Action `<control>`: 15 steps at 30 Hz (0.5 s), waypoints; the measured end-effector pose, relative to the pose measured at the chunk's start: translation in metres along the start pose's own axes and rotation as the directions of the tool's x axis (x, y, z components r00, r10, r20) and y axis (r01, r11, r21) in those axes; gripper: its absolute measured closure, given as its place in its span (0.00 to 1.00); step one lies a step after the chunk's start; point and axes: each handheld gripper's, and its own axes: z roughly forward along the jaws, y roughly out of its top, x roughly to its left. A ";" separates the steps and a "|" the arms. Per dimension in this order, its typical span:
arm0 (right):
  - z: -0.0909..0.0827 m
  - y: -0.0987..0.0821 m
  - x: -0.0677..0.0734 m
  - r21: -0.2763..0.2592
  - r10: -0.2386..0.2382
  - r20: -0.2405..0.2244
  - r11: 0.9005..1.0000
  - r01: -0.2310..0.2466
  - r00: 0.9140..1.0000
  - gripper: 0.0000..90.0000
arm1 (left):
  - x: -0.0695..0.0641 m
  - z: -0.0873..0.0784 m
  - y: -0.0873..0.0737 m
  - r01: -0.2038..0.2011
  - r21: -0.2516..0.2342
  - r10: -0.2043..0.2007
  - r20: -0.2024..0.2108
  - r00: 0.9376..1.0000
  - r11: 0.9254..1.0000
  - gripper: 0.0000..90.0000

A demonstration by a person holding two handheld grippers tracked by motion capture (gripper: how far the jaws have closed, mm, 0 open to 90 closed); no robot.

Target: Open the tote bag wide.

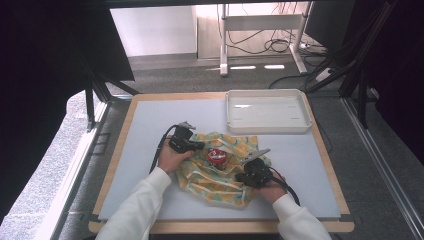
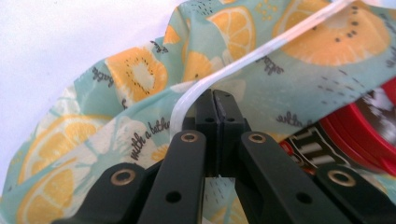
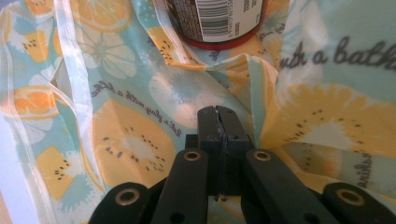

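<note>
Two grippers work a fruit-print cloth bag that lies crumpled on the table, with a red-lidded jar resting in its folds near the middle. The left gripper sits at the bag's left edge; in the left gripper view its fingers are pressed together, and a whitish hem strip runs right up against their tips. It looks pinched there, though how much fabric is actually caught cannot be told. The right gripper is at the bag's lower right; in the right gripper view its fingers are also pressed together, tips buried in a fold of the cloth, with the jar's barcode label just beyond.

Several things could go wrong from here. The left hold seems to be on a thin hem only, so a firm pull could let the strip slide out and the mouth of the bag would collapse. The cloth is loose and slippery-looking, so the right gripper may have taken more than one layer, which would hold the bag shut instead of opening it. The jar appears to lie on its side among the folds; lifting either edge unevenly could send it rolling off the cloth onto the table, or out toward the white tray behind. Pulling both edges apart at once could also drag the whole bag rather than spread it.
</note>
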 end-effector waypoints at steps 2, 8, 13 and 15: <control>0.001 0.000 0.001 0.005 0.003 0.001 1.000 -0.003 1.000 0.98 | -0.001 0.004 0.005 -0.015 0.006 0.015 -0.012 1.000 1.000 1.00; 0.001 -0.003 0.001 0.009 -0.003 -0.010 1.000 0.003 1.000 0.98 | 0.004 0.021 0.015 -0.007 0.014 0.007 -0.047 0.999 1.000 1.00; -0.001 -0.006 0.003 0.009 -0.008 -0.030 1.000 0.008 1.000 0.98 | 0.011 0.033 0.022 0.022 0.016 -0.022 -0.048 0.999 1.000 1.00; -0.001 -0.007 0.003 0.009 -0.007 -0.033 1.000 0.008 0.999 0.99 | 0.013 0.036 0.024 0.027 0.018 -0.026 -0.050 0.998 0.999 1.00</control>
